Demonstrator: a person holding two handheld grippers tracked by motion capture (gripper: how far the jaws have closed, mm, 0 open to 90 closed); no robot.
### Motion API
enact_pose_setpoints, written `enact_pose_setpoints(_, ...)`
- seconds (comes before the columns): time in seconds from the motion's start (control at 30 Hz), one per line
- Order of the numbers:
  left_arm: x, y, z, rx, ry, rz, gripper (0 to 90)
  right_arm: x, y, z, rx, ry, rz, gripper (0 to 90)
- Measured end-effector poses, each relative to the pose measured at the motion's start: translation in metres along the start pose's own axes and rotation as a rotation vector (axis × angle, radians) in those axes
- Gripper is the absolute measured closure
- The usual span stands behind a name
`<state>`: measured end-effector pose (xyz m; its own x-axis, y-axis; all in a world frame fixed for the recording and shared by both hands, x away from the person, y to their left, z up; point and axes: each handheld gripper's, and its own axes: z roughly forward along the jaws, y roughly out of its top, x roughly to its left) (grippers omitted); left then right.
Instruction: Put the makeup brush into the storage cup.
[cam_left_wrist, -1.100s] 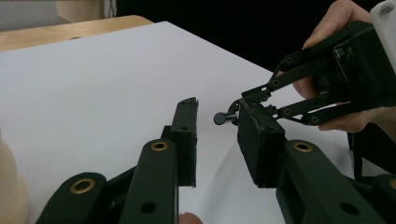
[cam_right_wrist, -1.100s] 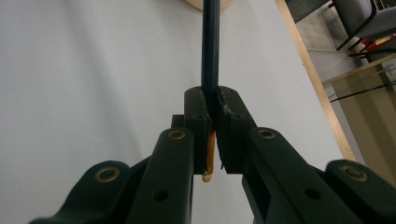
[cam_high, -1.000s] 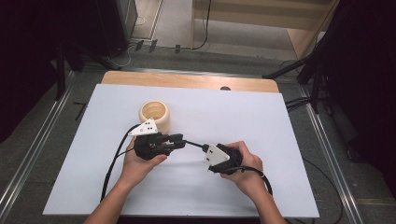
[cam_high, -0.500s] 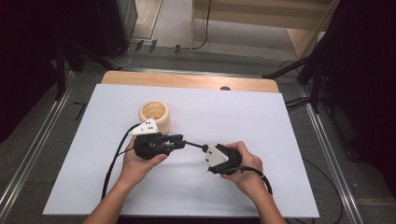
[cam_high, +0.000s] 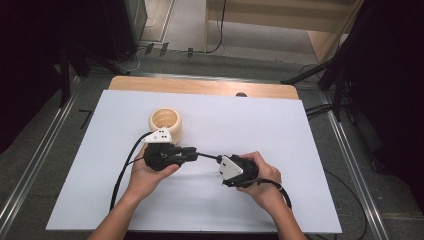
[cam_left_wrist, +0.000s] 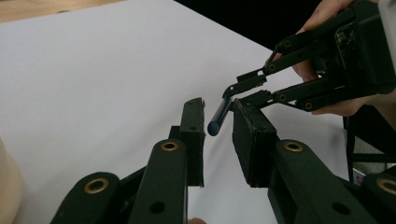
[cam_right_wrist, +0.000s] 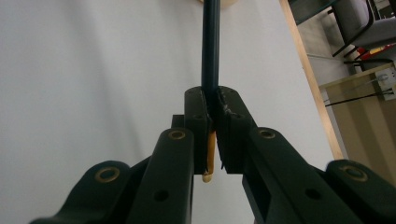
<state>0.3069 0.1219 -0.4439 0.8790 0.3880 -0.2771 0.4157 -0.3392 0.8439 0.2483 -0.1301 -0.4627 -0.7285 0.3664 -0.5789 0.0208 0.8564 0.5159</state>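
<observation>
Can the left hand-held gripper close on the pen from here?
Probably yes. The pen, clamped in the right hand-held gripper, points its blunt end into the open gap of the left hand-held gripper, and nothing lies between.

Low in the frame, the left gripper (cam_left_wrist: 218, 135) has its two black jaws standing apart with a clear gap. Just above that gap, the blunt end of a dark blue pen (cam_left_wrist: 218, 117) pokes in. The right gripper (cam_left_wrist: 250, 88) holds it, reaching in from the upper right in a person's hand (cam_left_wrist: 327, 56). White desk (cam_left_wrist: 93, 74) lies behind; a pale rounded edge (cam_left_wrist: 7, 186) sits at lower left.
</observation>
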Motion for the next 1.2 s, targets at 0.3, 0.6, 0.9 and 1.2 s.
enact_pose_setpoints(0.3,0.001,0.001,0.001,0.026,-0.020,-0.011,75.2,0.000,0.000,0.001,0.000,0.001,-0.003,84.6)
enact_pose_setpoints(0.6,0.001,0.001,0.001,0.032,-0.069,-0.017,85.7,0.000,-0.001,0.001,0.000,-0.003,-0.031,84.6)
enact_pose_setpoints(0.9,0.001,0.002,-0.001,0.028,-0.069,0.006,86.9,0.002,-0.005,0.004,-0.024,-0.007,-0.031,62.4)
enact_pose_setpoints(1.2,0.002,0.001,-0.005,-0.010,-0.046,0.007,86.9,-0.005,-0.015,-0.001,-0.079,-0.007,0.257,27.1)
